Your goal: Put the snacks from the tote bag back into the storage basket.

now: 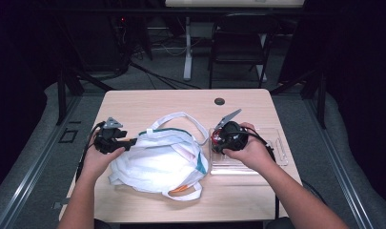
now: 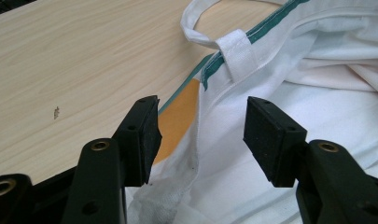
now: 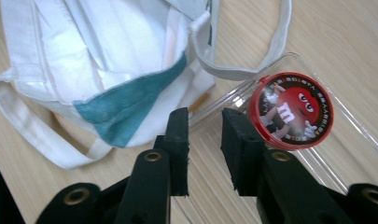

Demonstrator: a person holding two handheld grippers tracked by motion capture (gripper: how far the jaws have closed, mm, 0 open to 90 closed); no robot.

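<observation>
One round red candy tin (image 3: 290,110) lies beside the right hand-held gripper (image 3: 205,149), seemingly gripping nothing.

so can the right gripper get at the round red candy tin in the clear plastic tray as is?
Probably yes. The round red candy tin lies flat in the clear plastic tray, uncovered, just beside the right gripper. Its narrowly open jaws hold nothing but look too close for the tin; they would need widening.
</observation>
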